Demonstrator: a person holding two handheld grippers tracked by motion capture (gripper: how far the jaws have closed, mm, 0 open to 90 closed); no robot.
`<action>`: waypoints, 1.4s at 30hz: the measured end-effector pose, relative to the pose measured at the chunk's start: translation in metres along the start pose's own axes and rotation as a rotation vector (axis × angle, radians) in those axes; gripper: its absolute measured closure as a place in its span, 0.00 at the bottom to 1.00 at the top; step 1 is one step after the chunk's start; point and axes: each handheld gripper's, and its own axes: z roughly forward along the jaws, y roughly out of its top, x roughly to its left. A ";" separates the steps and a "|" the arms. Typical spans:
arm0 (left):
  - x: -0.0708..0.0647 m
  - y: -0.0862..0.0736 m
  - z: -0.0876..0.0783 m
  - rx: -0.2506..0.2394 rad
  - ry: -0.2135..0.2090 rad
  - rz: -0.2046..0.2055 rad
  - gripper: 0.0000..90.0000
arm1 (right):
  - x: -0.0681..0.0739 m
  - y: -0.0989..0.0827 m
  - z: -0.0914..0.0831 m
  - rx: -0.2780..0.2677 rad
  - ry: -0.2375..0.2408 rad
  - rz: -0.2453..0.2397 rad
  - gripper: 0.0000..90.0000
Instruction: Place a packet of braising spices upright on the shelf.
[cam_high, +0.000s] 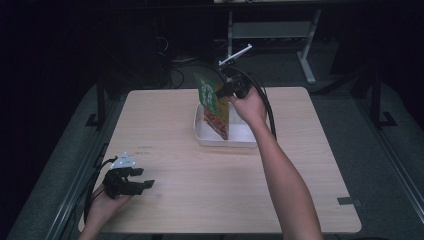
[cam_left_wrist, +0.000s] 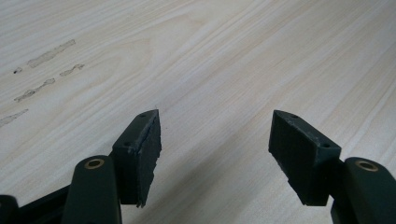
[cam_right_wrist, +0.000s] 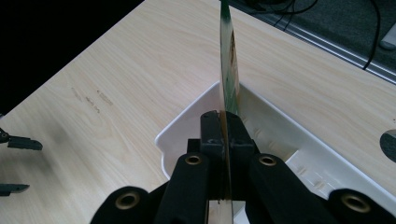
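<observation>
right gripper (cam_right_wrist: 223, 135): jaws clamped on upright green packet (cam_high: 212, 100) | white tray (cam_high: 239, 137) directly beneath it | left gripper (cam_high: 142, 178): jaws apart, nothing between, over table (cam_high: 200, 185)

A light wooden table (cam_high: 200, 200) with rounded corners stands on a grey carpeted floor (cam_high: 380, 150). Left of its middle the tabletop bears a few short, faint smudge marks (cam_high: 142, 148), lying in rows; they are pale grey streaks on the wood grain in the left gripper view (cam_left_wrist: 49, 53). A small piece of black tape (cam_high: 348, 201) sits at the table's right edge, toward the near corner. Metal rails run along the floor at the left (cam_high: 75, 190) and the right (cam_high: 395, 165). Beyond the far edge, a white desk frame (cam_high: 306, 55) stands in the dark, and black cables (cam_high: 175, 75) lie on the floor to its left.
</observation>
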 end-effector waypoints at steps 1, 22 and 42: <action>0.000 0.000 0.000 -0.003 0.000 -0.003 0.38 | 0.000 0.000 0.000 0.002 0.001 0.001 0.98; -0.001 0.000 0.001 0.002 -0.001 0.000 0.38 | -0.014 -0.014 -0.004 0.017 0.009 0.033 0.97; 0.000 0.000 0.002 0.006 0.000 0.004 0.38 | -0.024 -0.024 -0.008 0.012 0.045 0.078 0.70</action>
